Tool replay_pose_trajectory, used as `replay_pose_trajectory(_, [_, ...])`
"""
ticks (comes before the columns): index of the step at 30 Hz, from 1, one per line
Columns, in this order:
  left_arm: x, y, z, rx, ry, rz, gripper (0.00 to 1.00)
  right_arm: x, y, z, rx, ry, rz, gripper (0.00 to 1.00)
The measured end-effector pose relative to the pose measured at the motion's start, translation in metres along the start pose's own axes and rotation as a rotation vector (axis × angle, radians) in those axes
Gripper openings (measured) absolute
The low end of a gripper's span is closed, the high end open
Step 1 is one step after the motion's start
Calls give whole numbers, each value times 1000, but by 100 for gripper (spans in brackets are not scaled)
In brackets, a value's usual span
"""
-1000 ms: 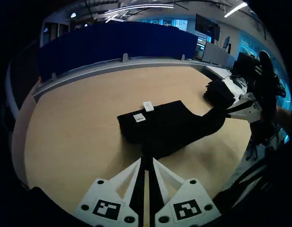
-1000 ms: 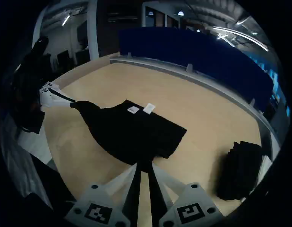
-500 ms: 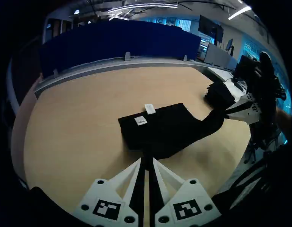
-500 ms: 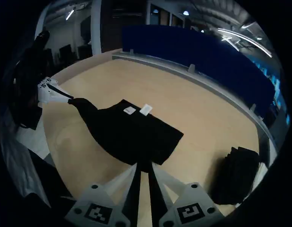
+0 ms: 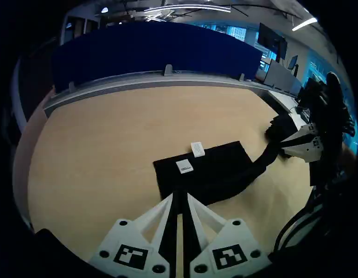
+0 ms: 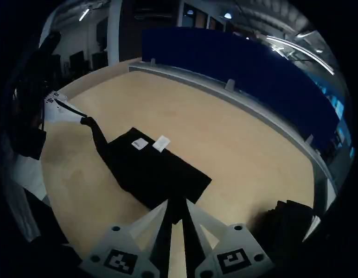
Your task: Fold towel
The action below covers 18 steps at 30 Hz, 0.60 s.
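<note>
Left gripper view: at bottom centre the left gripper [image 5: 180, 197] is clamped on the near edge of the black towel [image 5: 211, 169], which lies mid-frame with 2 white tags [image 5: 184, 166] on top. At right, the right gripper [image 5: 281, 144] pinches a stretched corner. The bare table [image 5: 95, 153] opens wide to the left.

Right gripper view: at bottom centre its fingers nip the towel's near edge. Open tabletop runs to the upper right, up to the blue partition [image 6: 253, 69].

Probably an office: blue desk partition [image 5: 156, 51], monitors [image 5: 271, 44].
</note>
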<state>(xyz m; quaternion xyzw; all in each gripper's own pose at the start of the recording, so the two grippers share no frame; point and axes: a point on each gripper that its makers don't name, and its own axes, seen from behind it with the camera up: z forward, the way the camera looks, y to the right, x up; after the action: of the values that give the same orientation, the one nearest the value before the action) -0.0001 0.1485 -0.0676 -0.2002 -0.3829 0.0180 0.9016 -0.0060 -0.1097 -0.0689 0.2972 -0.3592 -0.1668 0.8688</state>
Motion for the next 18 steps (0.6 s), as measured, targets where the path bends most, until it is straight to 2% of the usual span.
replay_pose_trajectory(6, [11,-8,21,16,-13,9,6,3,14,19,-12,-14,27,12])
replay_pose_trajectory(18, [-5,-14,61,10,-66,26,6,-23,22,50,-15,-73,78,12])
